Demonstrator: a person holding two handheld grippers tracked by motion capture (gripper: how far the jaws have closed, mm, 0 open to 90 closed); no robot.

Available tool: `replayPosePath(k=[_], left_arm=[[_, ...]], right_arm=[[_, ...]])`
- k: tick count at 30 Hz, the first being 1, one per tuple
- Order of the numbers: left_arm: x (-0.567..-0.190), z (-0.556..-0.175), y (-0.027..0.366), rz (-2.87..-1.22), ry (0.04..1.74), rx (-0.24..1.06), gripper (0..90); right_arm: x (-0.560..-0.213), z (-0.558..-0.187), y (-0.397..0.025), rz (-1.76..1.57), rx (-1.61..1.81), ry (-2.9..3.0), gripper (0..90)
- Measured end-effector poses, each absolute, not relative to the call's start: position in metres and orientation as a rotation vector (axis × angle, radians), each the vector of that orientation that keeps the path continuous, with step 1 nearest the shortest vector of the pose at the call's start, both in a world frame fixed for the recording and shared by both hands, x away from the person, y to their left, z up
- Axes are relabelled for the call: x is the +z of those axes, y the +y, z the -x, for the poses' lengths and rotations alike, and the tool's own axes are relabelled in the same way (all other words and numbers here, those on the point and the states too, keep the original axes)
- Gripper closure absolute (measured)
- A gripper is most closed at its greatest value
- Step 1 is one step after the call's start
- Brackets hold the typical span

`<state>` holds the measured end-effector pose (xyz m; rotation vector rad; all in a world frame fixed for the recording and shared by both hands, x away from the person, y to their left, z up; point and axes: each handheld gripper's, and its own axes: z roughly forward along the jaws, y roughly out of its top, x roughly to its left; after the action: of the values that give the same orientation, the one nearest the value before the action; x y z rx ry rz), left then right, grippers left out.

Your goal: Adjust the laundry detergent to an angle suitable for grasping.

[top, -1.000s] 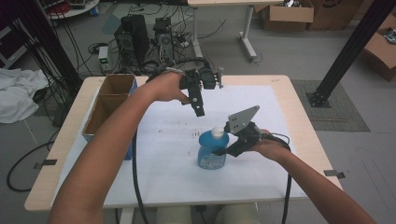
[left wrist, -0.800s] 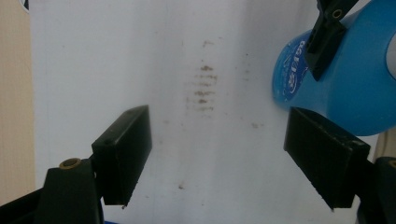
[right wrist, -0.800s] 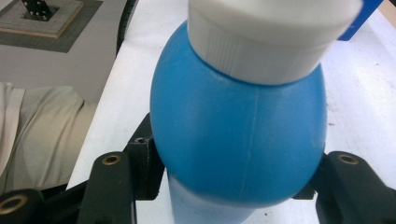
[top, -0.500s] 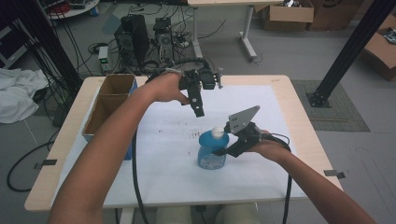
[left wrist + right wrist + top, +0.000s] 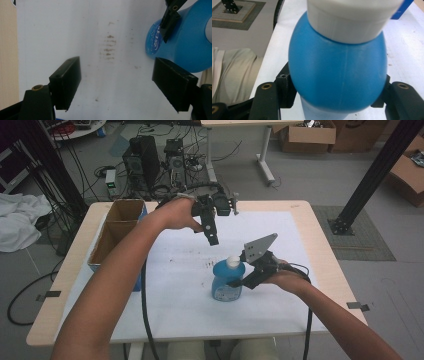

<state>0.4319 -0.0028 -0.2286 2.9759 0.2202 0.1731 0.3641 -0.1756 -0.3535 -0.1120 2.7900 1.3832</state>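
A round blue bottle [image 5: 226, 281] with a white cap [image 5: 232, 262] stands upright on the white sheet near the table's middle. My right gripper [image 5: 239, 283] is shut on the bottle's body; in the right gripper view both jaws press the blue bottle [image 5: 337, 72] from either side, below its white cap [image 5: 352, 17]. My left gripper [image 5: 213, 239] hangs above the sheet behind the bottle, pointing down, open with nothing between its jaws. In the left gripper view the blue bottle [image 5: 185, 42] lies beyond the left gripper [image 5: 116, 86], off to the upper right.
An open cardboard box [image 5: 117, 230] with a blue side sits at the table's left edge. The white sheet [image 5: 175, 290] carries dark smudges [image 5: 108, 47] near its middle. Cables trail from both grippers toward the front edge.
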Motion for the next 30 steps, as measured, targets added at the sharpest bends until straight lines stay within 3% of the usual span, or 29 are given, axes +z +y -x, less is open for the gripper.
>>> replayPosePath(k=[30], left_arm=[[-0.2283, -0.4315, -0.0029, -2.978, 0.224, 0.177, 24.1]], right_arm=[[-0.3542, -0.3653, -0.179, 0.013, 1.397, 2.801, 24.1]])
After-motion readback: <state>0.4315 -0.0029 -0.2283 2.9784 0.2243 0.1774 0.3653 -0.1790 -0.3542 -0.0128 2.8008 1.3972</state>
